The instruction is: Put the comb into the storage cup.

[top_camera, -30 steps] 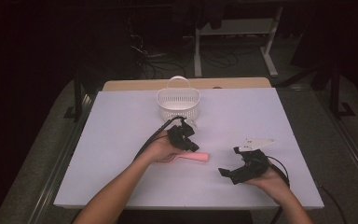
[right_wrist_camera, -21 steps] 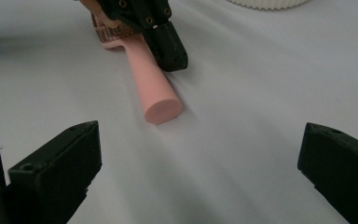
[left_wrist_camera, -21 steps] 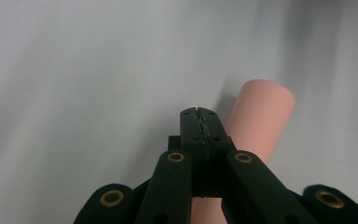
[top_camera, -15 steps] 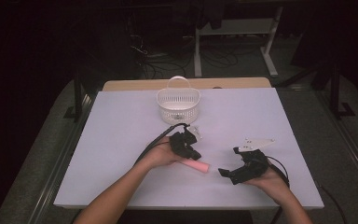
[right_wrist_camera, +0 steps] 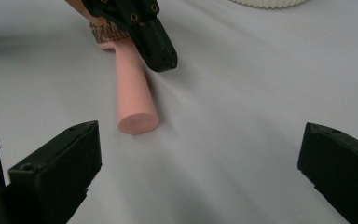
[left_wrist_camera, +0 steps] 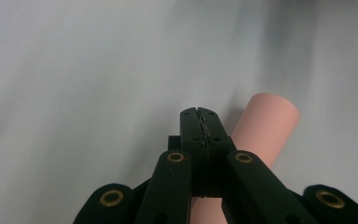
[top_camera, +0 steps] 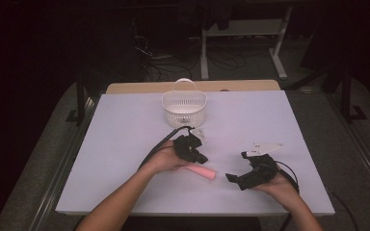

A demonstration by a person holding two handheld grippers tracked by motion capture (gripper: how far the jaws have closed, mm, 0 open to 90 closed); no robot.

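1. Our left gripper (top_camera: 198, 156) has its jaws pressed together with nothing between them. It hangs just over the pink stick (top_camera: 201, 171), so it may push or roll it.
2. The pink stick lies flat on the white table (top_camera: 125, 125), between our two hands.
3. Our right gripper (top_camera: 236, 178) is wide open and points at the stick, ready to grab its near end.
4. The white basket (top_camera: 184, 108) waits at the far side, maybe for the stick.

**Pink cylinder on the white table**

I see a smooth, pale pink cylinder (top_camera: 203, 171) with a flat round end face, lying on its side on the white table (top_camera: 125, 125), near the front edge and about midway across. In my right gripper view its free end (right_wrist_camera: 138, 122) points toward me; its far end is hidden.
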